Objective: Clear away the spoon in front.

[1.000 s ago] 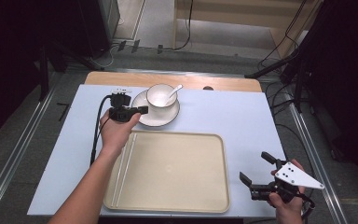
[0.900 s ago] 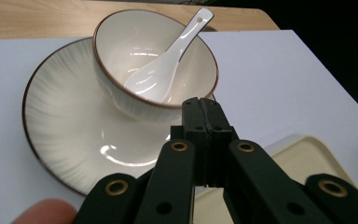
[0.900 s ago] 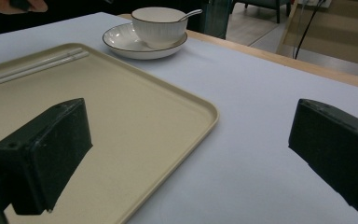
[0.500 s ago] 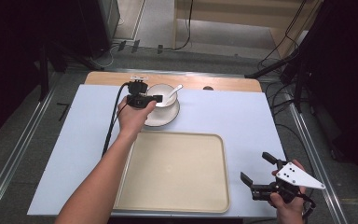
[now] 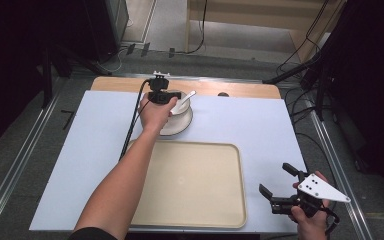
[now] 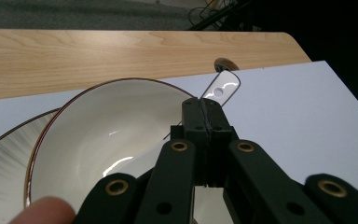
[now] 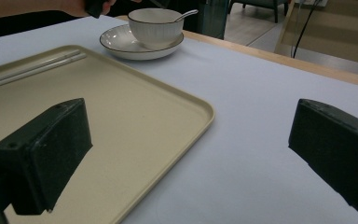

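A white bowl [image 5: 181, 109] with a thin dark rim stands upright on a matching white saucer [image 5: 184, 125] at the far middle of the tabletop [image 5: 260, 130]. A white spoon [image 5: 186, 98] rests in the bowl, its handle slanting over the rim. Just nearer lies a flat beige tray [image 5: 200, 185].

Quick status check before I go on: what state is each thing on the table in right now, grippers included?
left gripper: jaws shut together, over the bowl.
right gripper: open, holding nothing, beside the tray.
bowl: upright on the saucer, spoon inside.
spoon: handle leaning out over the bowl rim.
saucer: flat on the table.
tray: flat, nothing on it.
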Demonstrator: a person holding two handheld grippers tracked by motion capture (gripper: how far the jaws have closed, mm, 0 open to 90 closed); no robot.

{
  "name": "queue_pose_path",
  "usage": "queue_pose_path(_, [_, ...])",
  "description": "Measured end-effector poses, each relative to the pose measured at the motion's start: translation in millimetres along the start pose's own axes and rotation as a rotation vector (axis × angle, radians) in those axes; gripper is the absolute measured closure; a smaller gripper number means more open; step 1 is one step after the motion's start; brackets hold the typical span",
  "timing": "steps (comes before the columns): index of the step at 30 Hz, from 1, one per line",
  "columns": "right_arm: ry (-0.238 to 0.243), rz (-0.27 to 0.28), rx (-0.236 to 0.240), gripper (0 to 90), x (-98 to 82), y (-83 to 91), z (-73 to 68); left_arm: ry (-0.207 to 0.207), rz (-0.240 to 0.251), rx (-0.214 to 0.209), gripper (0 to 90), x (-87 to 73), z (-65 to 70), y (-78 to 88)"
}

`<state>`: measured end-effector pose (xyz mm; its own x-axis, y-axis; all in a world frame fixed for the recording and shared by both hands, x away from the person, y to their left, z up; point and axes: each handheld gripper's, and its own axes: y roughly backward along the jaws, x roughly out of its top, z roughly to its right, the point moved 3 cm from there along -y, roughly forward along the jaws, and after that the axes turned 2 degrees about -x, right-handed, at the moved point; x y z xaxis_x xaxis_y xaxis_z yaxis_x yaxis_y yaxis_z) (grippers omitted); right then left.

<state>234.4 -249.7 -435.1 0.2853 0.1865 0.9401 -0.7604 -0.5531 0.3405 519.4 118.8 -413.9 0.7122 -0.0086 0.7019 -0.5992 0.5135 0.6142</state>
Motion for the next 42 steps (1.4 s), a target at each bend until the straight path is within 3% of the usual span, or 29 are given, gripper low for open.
queue_pose_path(3, [-0.003, 0.000, 0.000, 0.0, -0.2, 0.4, 0.2, -0.006, -0.018, 0.034, 90.0, 0.7, -2.1, -7.5])
queue_pose_path(6, [-0.003, -0.001, 0.001, 0.0, -0.5, 0.5, 0.2, 0.018, -0.018, 0.050, 90.0, 2.2, -3.1, -13.0])
queue_pose_path(10, [-0.003, -0.001, 0.001, 0.0, -0.4, 1.0, 0.2, -0.004, -0.026, 0.060, 90.0, 3.2, 1.6, -18.7])
queue_pose_path(12, [-0.007, -0.001, 0.001, 0.0, -0.4, 1.3, 0.3, 0.016, -0.043, 0.042, 90.0, 1.9, 2.0, -21.0])
queue_pose_path(16, [-0.010, 0.000, -0.001, 0.0, -0.4, 1.7, 0.5, -0.005, -0.061, 0.023, 90.0, -0.7, 2.2, -23.0])
queue_pose_path(27, [-0.008, -0.002, -0.003, 0.0, -0.6, 2.0, 0.5, -0.098, -0.178, -0.056, 90.0, -9.3, 8.7, -14.7])
queue_pose_path(29, [-0.010, -0.002, -0.004, 0.0, -0.6, 1.9, 0.3, -0.131, -0.163, -0.007, 90.0, -8.4, 8.6, -11.2])
queue_pose_path(31, [-0.009, -0.002, -0.003, 0.0, -0.3, 2.0, 0.1, -0.094, -0.096, 0.014, 89.7, -4.4, 4.5, -7.2])
queue_pose_path(34, [-0.005, 0.001, -0.001, 0.0, 0.1, 1.9, -0.5, -0.060, -0.046, 0.053, 90.0, 0.7, -1.0, -7.3])
queue_pose_path(37, [-0.003, 0.002, -0.001, 0.0, 0.1, 1.8, -0.7, -0.029, -0.054, 0.089, 90.0, 1.4, -6.0, -12.9])
queue_pose_path(39, [-0.005, 0.001, -0.002, 0.0, 0.1, 1.9, -0.5, 0.001, -0.059, 0.085, 90.0, 1.0, -7.6, -17.0])
queue_pose_path(42, [-0.010, 0.000, -0.004, 0.0, -0.1, 2.6, 0.0, 0.001, -0.064, 0.091, 90.0, 0.2, -5.7, -22.5])
